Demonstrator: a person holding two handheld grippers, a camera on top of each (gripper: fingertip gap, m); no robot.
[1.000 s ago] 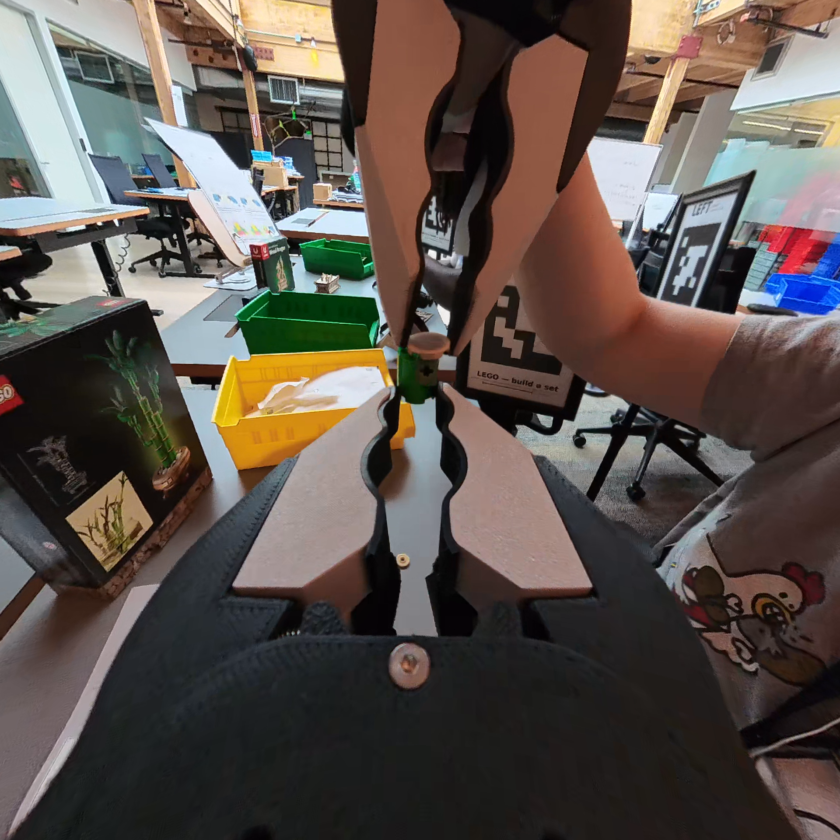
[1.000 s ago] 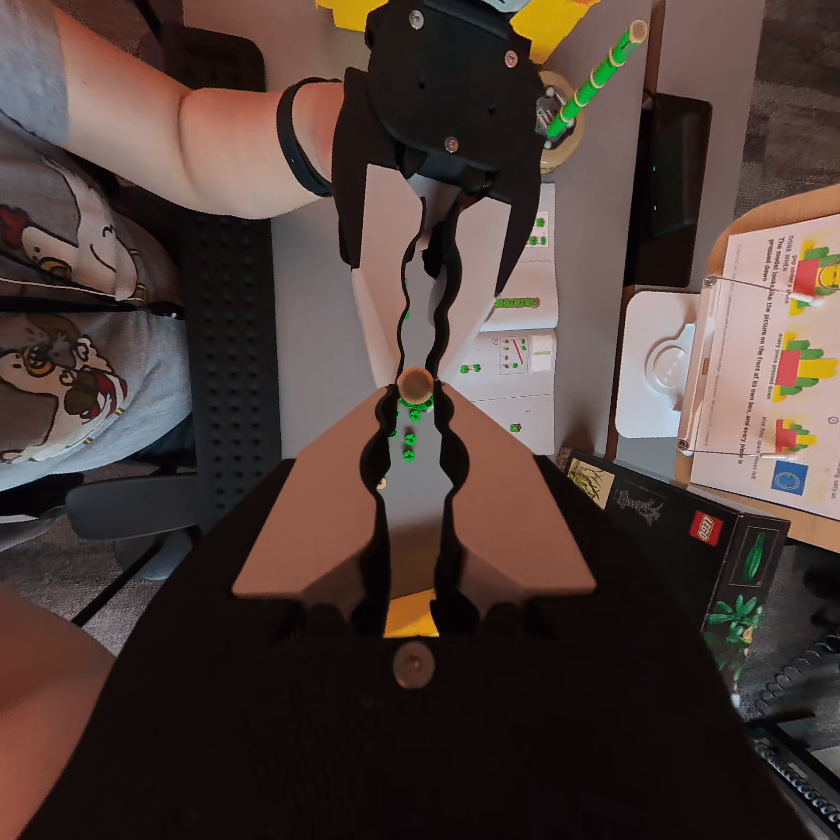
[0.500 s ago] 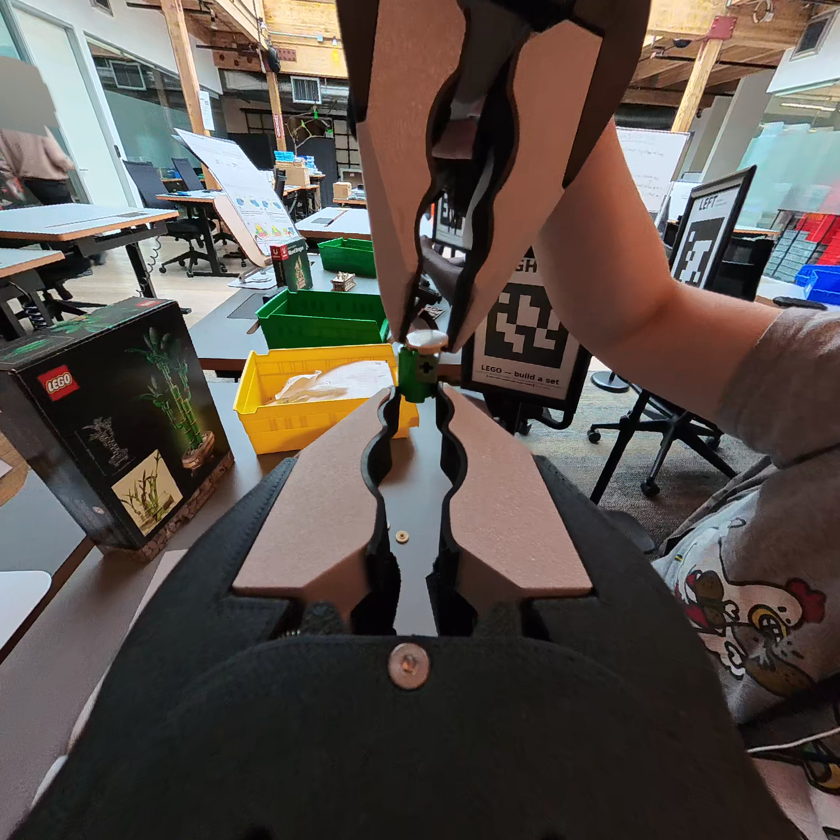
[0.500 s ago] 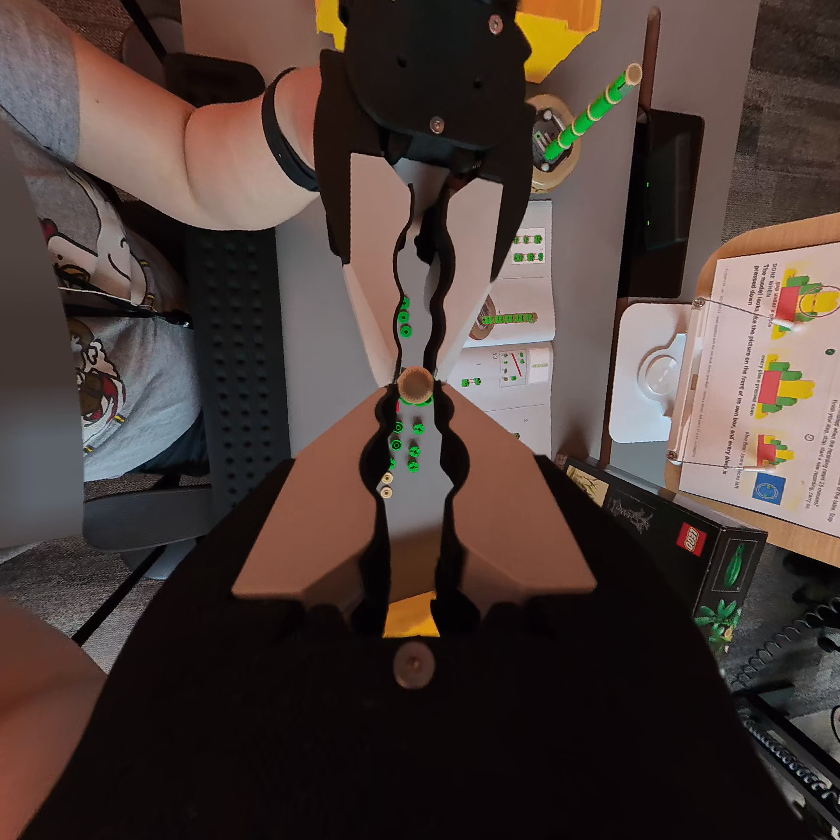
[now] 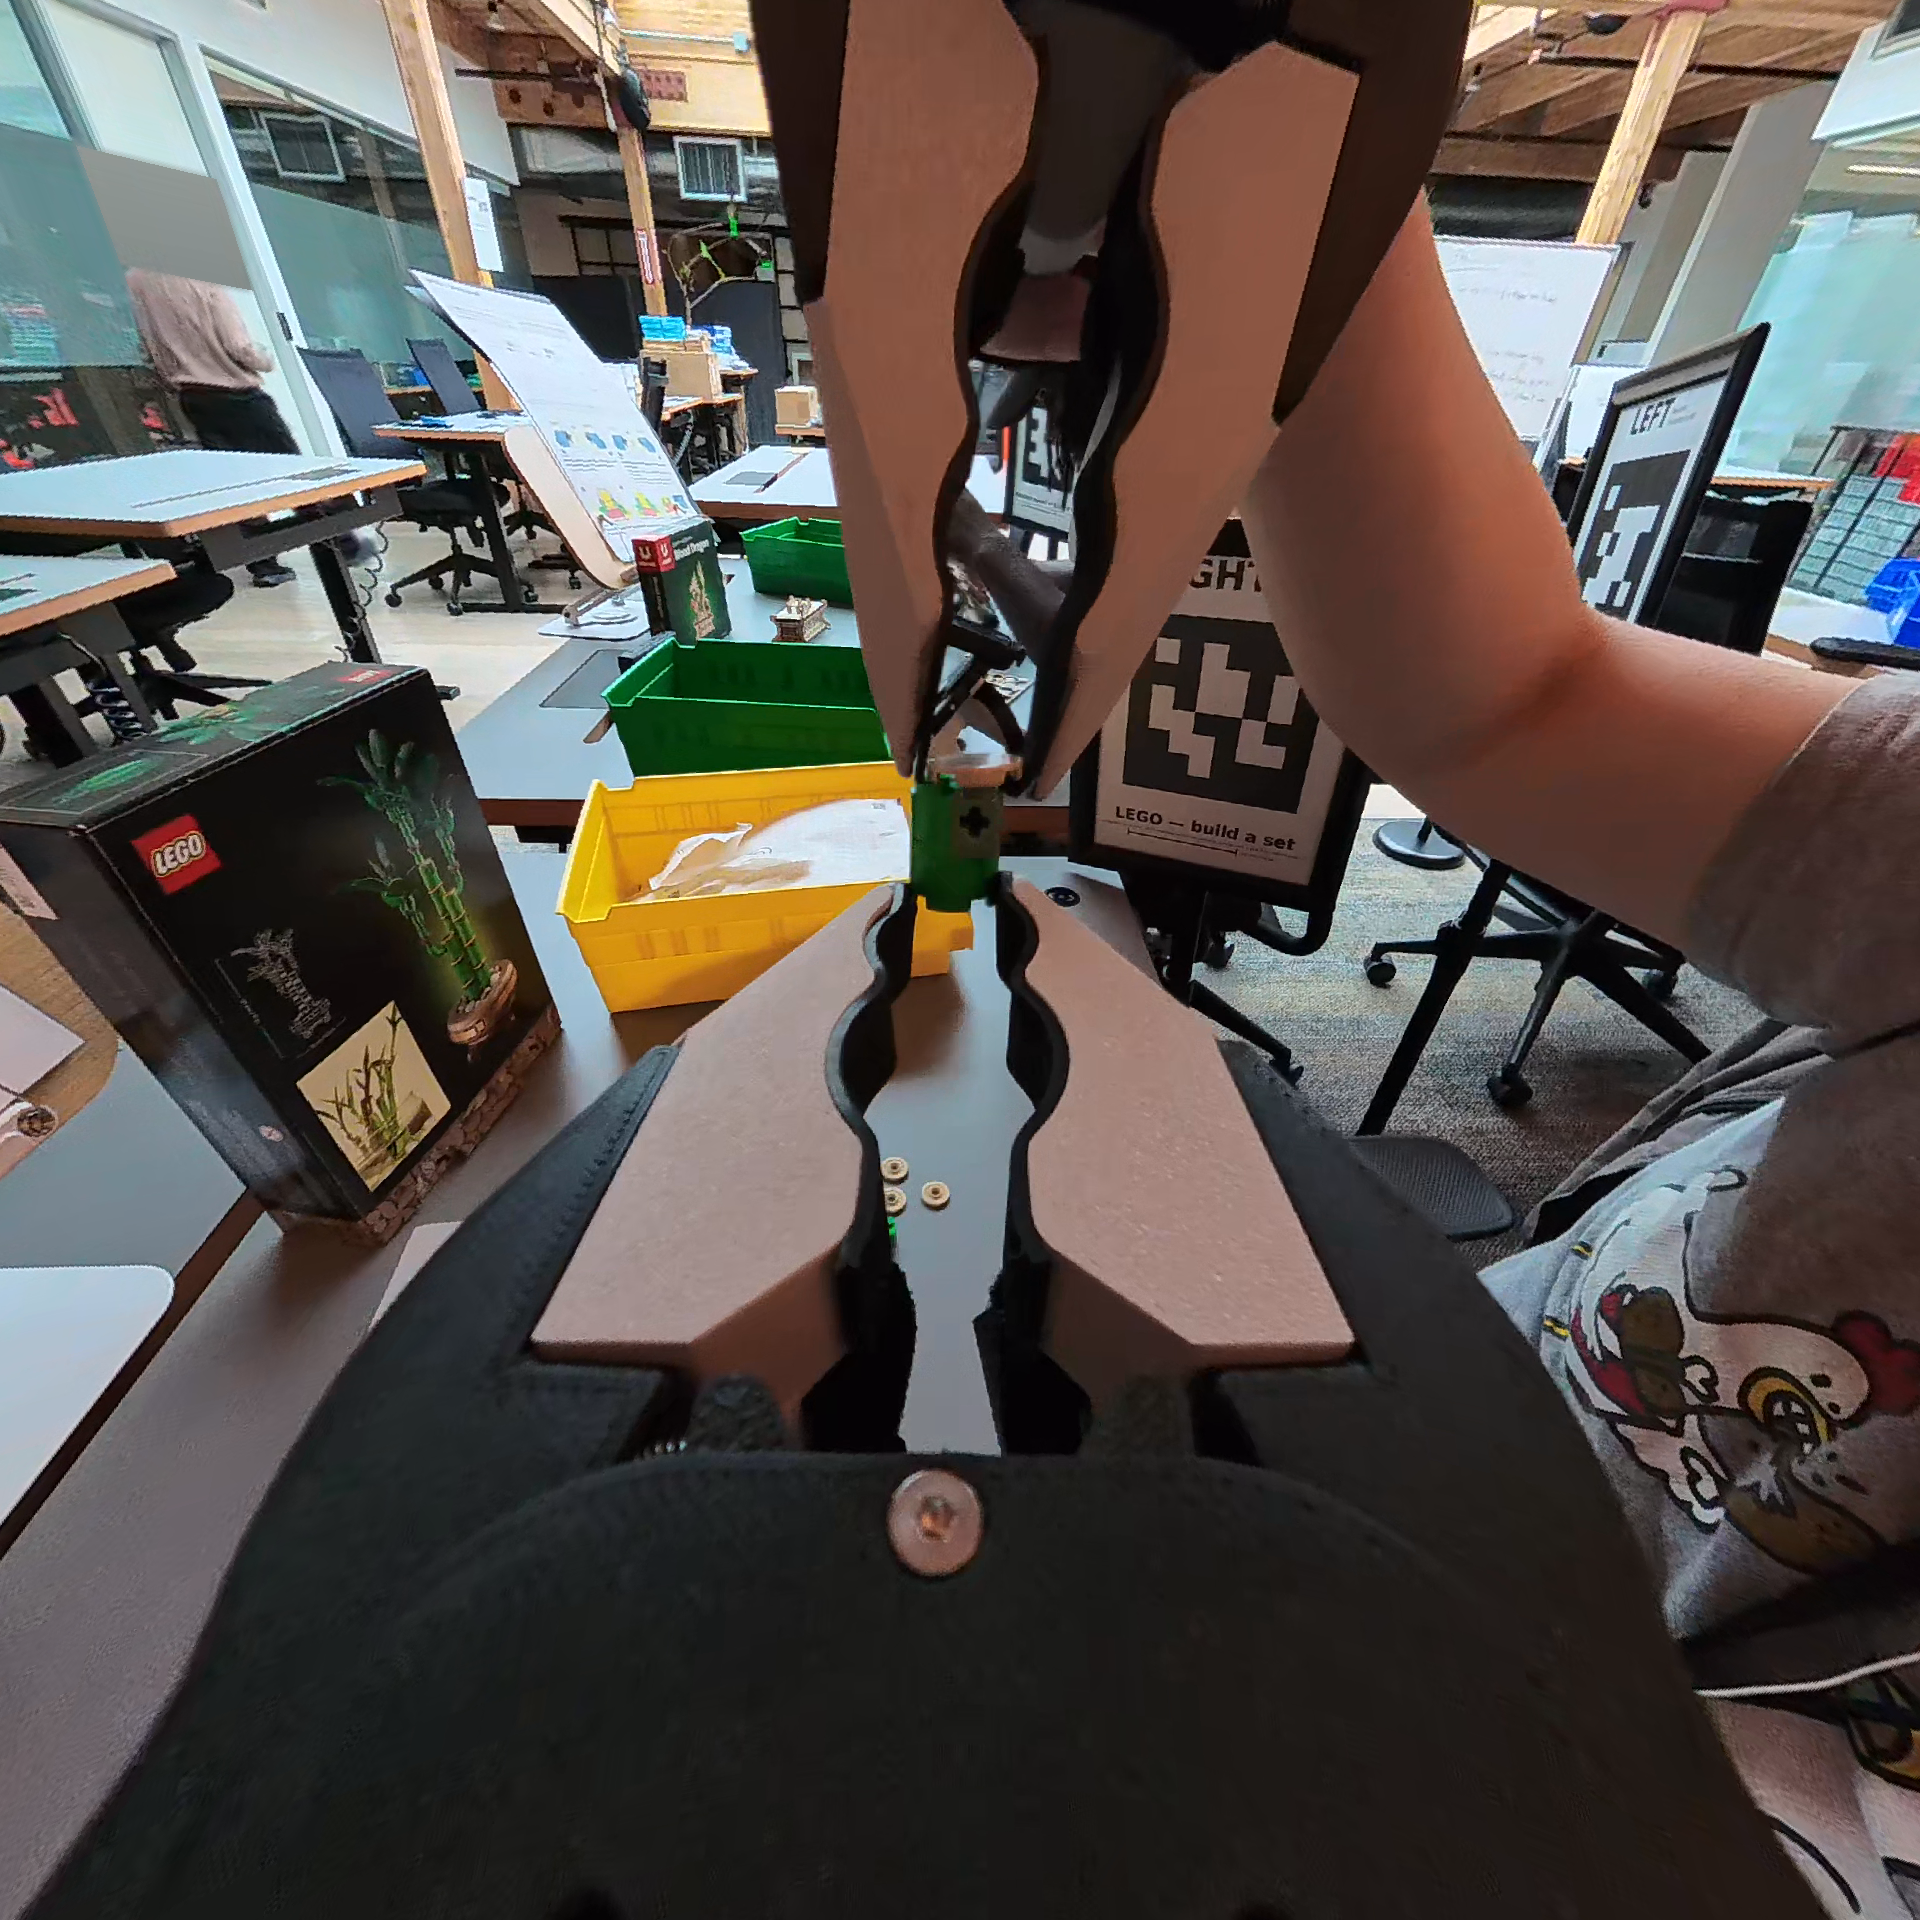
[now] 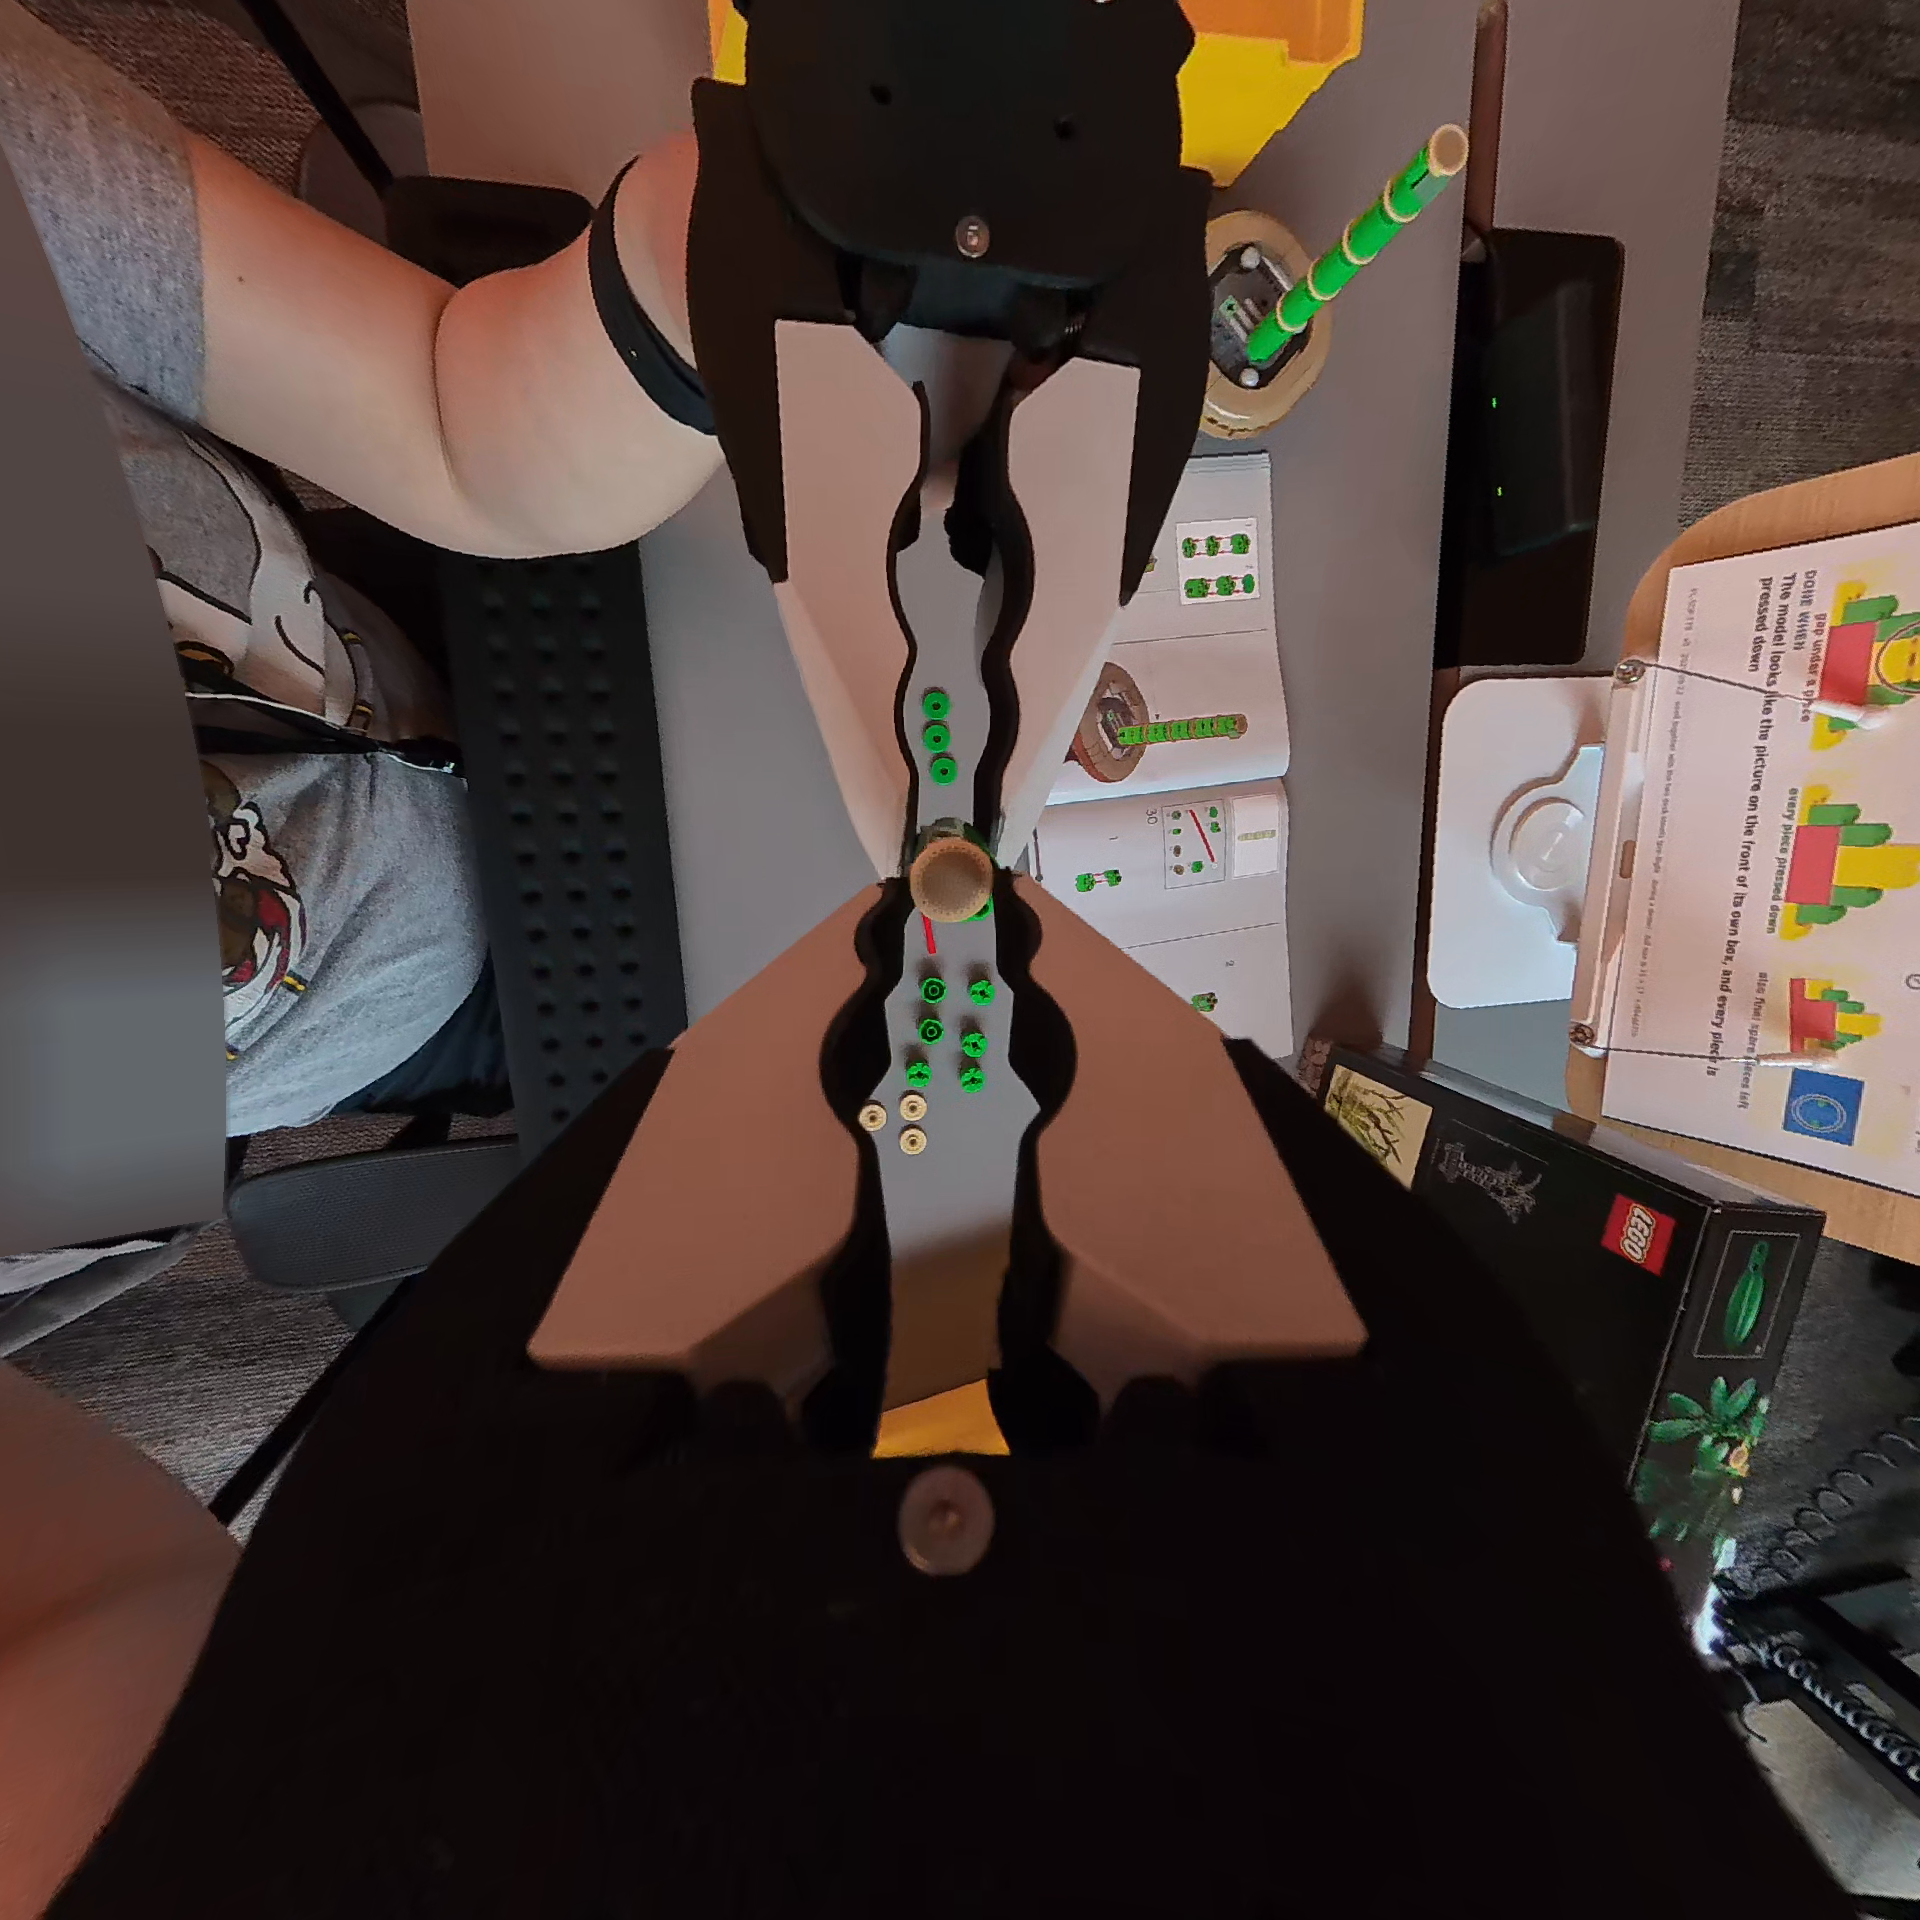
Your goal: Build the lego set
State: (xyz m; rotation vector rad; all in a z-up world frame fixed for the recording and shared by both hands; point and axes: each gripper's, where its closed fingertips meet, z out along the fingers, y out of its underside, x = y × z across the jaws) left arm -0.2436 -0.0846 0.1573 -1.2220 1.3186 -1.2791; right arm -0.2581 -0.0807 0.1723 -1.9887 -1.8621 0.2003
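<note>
Two claws [image 5: 954,902] [image 6: 948,891] meeting tip-to-tip, green piece [image 5: 954,844] pinched between

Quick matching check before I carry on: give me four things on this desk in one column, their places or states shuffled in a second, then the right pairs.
Things:
1. green piece
2. tan round cap
3. yellow bin
4. bamboo stalk

Places or states:
A. standing tilted in the round base
B. gripped at the left tool's tips
C. holding crumpled paper
D. on top of the green piece, between the right tool's tips

Pairs: 1-B, 2-D, 3-C, 4-A
</note>
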